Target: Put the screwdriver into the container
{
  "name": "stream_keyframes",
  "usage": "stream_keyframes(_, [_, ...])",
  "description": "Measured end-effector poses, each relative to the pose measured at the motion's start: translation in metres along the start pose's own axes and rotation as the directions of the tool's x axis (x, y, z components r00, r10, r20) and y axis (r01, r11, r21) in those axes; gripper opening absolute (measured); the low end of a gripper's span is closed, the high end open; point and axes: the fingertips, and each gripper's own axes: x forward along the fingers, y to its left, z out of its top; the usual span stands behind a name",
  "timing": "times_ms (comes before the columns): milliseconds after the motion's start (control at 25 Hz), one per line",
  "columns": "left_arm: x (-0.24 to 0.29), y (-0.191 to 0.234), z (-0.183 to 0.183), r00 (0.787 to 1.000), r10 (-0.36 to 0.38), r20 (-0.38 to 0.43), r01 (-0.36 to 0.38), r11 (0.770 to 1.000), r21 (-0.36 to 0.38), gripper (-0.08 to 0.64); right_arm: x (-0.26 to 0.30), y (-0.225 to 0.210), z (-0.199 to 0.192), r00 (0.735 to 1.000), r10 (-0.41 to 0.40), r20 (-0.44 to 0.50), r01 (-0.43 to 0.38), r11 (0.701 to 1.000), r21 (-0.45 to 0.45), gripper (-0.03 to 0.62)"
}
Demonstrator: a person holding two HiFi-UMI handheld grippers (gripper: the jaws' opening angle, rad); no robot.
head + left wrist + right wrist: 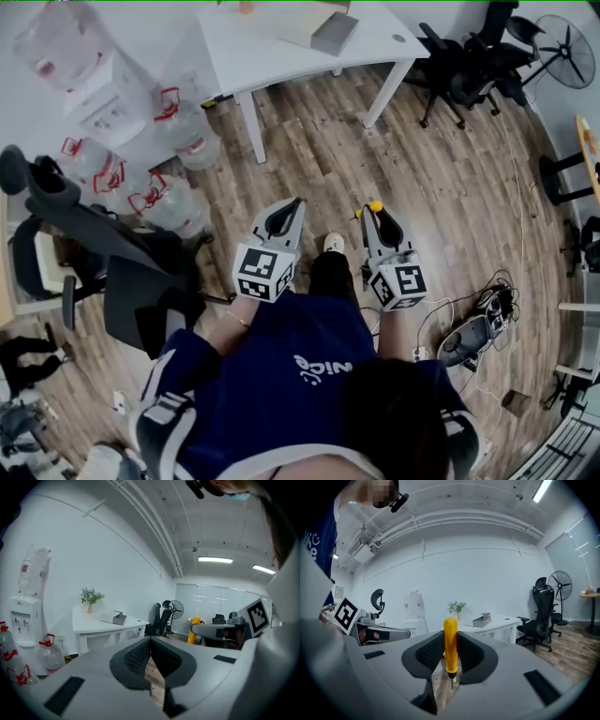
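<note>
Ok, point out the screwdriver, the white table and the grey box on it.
screwdriver point(450, 641), right gripper view, middle of its yellow handle.
white table point(248, 47), head view, bare part of its top.
grey box point(335, 34), head view, its grey face.

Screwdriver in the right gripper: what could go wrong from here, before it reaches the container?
1. The right gripper clamps the screwdriver by its handle only, upright; it may slip or tilt on the way.
2. The grey box, likely the container, sits on the table, well away; the cables on the floor could trip the person.
</note>
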Motion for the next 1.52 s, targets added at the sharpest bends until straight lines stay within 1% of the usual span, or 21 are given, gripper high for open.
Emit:
stream_keyframes(120, [0.028,0.014,0.003,1.0,0.028,-0.007,-0.028,1.0,-0.009,0.017,0.03,-0.022,0.0,1.0,0.022,-0.007,-0.022,1.0,0.006,0.095])
stream_keyframes(240, [0.07,0.023,0.016,0.998,0.056,-0.009,-0.056,0.998,-0.017,0.017,0.065,-0.056,0.011,0.999,0.052,-0.013,-0.052,0.999,0.006,0.095])
stream_keyframes(480, [0.15,0.027,0.048,0.992,0.125,0.014,-0.125,0.992,-0.021,0.017,0.123,-0.131,0.04,0.992,0.127,-0.019,-0.127,0.991,-0.036,0.095])
stream_keyframes(720, [0.207,0.031,0.058,0.982,0.186,0.025,-0.185,0.982,-0.033,0.017,0.164,-0.183,0.055,0.981,0.193,-0.017,-0.193,0.979,-0.059,0.095])
stream_keyframes(840, [0.23,0.033,0.062,0.98,0.197,0.022,-0.196,0.98,-0.041,0.017,0.18,-0.202,0.057,0.979,0.205,-0.022,-0.206,0.977,-0.053,0.095])
stream_keyframes(1000, [0.258,0.044,0.063,0.981,0.192,-0.012,-0.192,0.981,-0.026,0.017,0.203,-0.222,0.055,0.979,0.201,-0.029,-0.201,0.979,-0.003,0.095])
stream_keyframes(1080, [0.272,0.056,0.062,0.981,0.195,-0.015,-0.195,0.98,-0.028,0.017,0.219,-0.228,0.048,0.976,0.213,-0.053,-0.212,0.977,0.022,0.095])
stream_keyframes(1160, [0.287,0.074,0.059,0.98,0.198,-0.024,-0.199,0.979,-0.047,0.017,0.236,-0.232,0.04,0.972,0.221,-0.075,-0.217,0.975,0.05,0.095])
stream_keyframes(1240, [0.306,0.096,0.06,0.98,0.197,-0.03,-0.198,0.979,-0.05,0.017,0.258,-0.237,0.038,0.974,0.213,-0.079,-0.209,0.976,0.06,0.095])
stream_keyframes(1320, [0.329,0.119,0.065,0.983,0.181,-0.032,-0.183,0.982,-0.044,0.017,0.285,-0.247,0.042,0.978,0.196,-0.075,-0.191,0.979,0.065,0.095])
stream_keyframes(1520, [0.379,0.177,0.076,0.986,0.152,-0.067,-0.155,0.987,-0.051,0.017,0.356,-0.268,0.058,0.986,0.155,-0.068,-0.151,0.987,0.059,0.095])
